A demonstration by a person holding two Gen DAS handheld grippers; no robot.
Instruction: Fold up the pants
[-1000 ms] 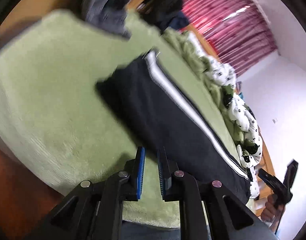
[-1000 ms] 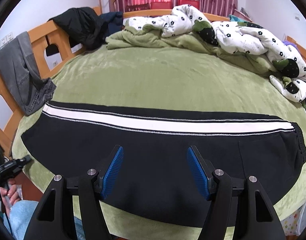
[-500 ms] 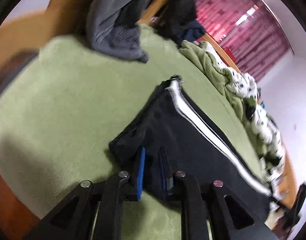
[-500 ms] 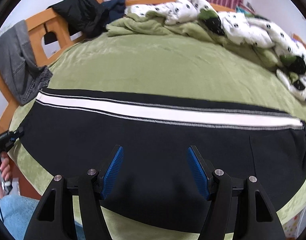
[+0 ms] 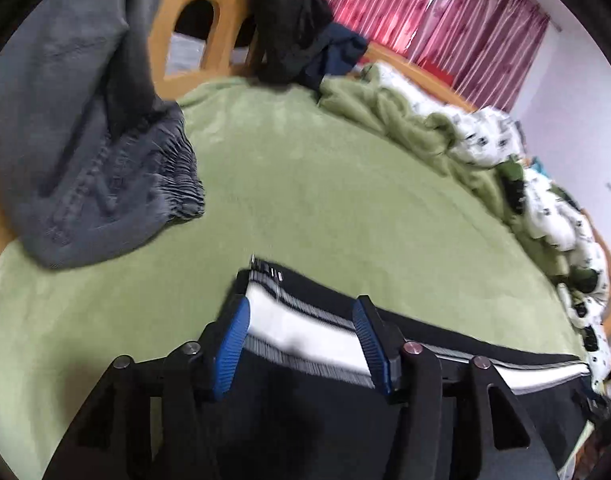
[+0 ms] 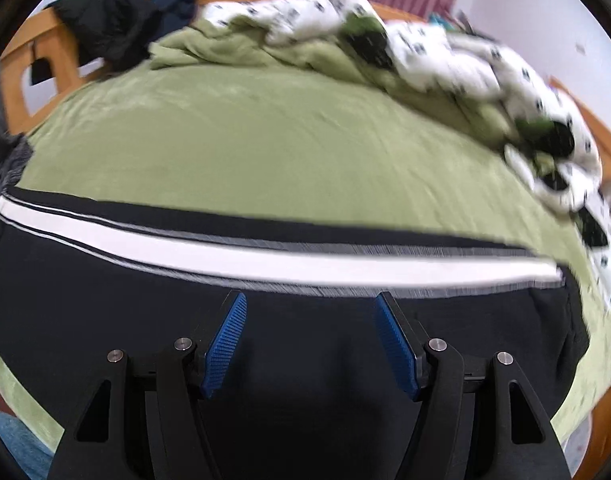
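Observation:
Black pants [image 6: 105, 300] with a white side stripe [image 6: 265, 258] lie flat and lengthwise across the green bed cover [image 6: 245, 140]. My left gripper [image 5: 301, 312] hangs over one end of the pants [image 5: 325, 408]. Its jaws are opening, and the striped edge [image 5: 305, 332] shows between the blue pads without being pinched. My right gripper [image 6: 309, 308] is open just above the middle of the pants, on the near side of the stripe, with nothing between its fingers.
A grey garment [image 5: 85, 140] hangs over the wooden bed frame [image 5: 209, 40] at the left and reaches onto the cover. Dark clothes [image 5: 289, 20] are piled on the headboard. A bunched green blanket [image 6: 225, 48] and a spotted white quilt [image 6: 425, 48] line the far side.
The left gripper went from shut near the pants' near corner to open over the striped far edge, rolling as it moved. The right gripper dropped closer to the pants, still open.

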